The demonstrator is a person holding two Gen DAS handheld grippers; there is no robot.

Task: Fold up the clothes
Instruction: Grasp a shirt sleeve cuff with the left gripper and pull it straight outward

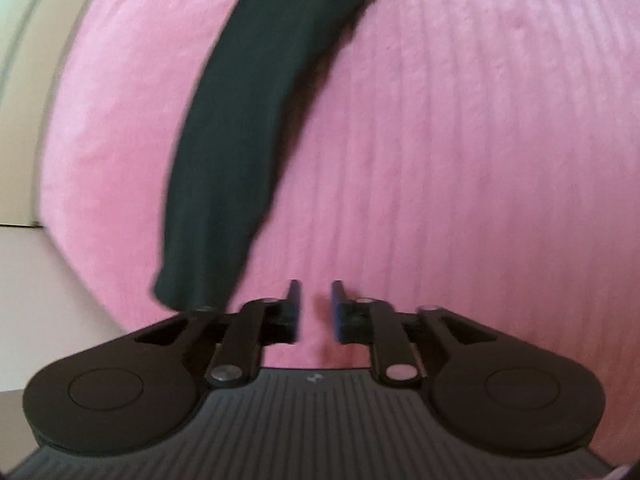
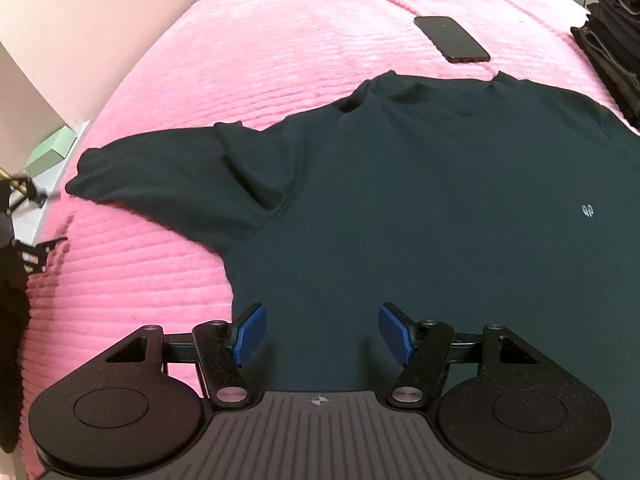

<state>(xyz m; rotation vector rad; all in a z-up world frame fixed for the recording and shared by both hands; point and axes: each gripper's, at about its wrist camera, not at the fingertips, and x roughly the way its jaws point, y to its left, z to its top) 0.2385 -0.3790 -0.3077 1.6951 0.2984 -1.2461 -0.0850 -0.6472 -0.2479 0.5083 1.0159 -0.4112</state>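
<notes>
A dark green T-shirt (image 2: 420,200) lies spread flat on a pink ribbed blanket (image 2: 240,60), collar towards the far side, a small pale logo on its chest. Its left sleeve (image 2: 168,184) stretches out to the left. My right gripper (image 2: 322,330) is open and empty, hovering over the shirt's lower body. In the left wrist view the sleeve (image 1: 240,140) runs from the top down to its cuff. My left gripper (image 1: 316,308) is narrowly open and empty over the pink blanket (image 1: 460,160), just right of the cuff.
A black phone (image 2: 452,38) lies on the blanket beyond the collar. A stack of dark folded clothes (image 2: 612,40) stands at the far right. The bed's left edge, a pale green box (image 2: 50,152) and a stand are at the left.
</notes>
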